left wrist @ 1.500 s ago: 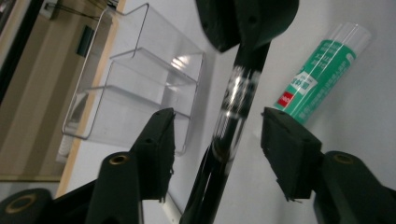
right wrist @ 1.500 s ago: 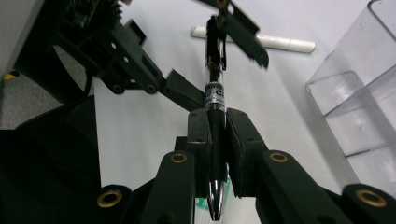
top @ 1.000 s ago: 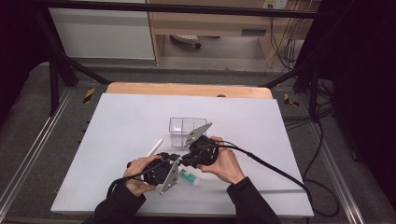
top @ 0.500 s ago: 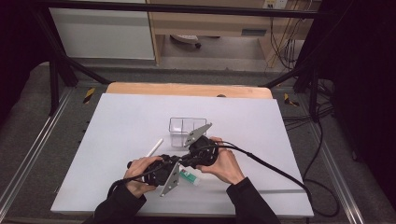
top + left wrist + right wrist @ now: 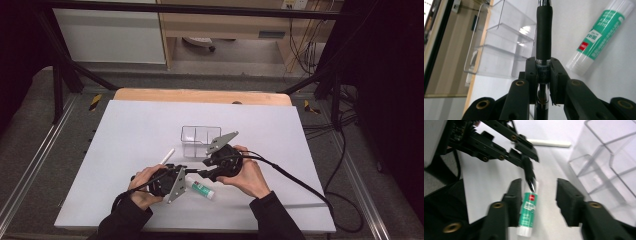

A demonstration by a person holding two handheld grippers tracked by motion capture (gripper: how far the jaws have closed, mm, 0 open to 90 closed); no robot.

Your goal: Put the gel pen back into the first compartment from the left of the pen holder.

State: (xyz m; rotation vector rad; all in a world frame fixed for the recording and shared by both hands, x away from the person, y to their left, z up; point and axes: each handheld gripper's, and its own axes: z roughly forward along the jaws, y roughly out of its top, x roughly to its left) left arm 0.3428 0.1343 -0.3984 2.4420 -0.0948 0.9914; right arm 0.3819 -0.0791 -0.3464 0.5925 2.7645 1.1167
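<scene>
Near the table's (image 5: 280, 125) front edge, the left gripper (image 5: 544, 72) points level toward the right one, clamped on a black pen (image 5: 544, 32). The right gripper (image 5: 537, 195), jaws just parted, faces it above a green-labelled glue stick (image 5: 528, 207); the label's writing is unreadable. A clear box (image 5: 196, 140) stands beyond.

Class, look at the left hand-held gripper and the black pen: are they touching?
Touching. The left gripper view shows the left hand-held gripper with both jaws pressed against the black pen, which stands clamped between them with no gap on either side.
</scene>
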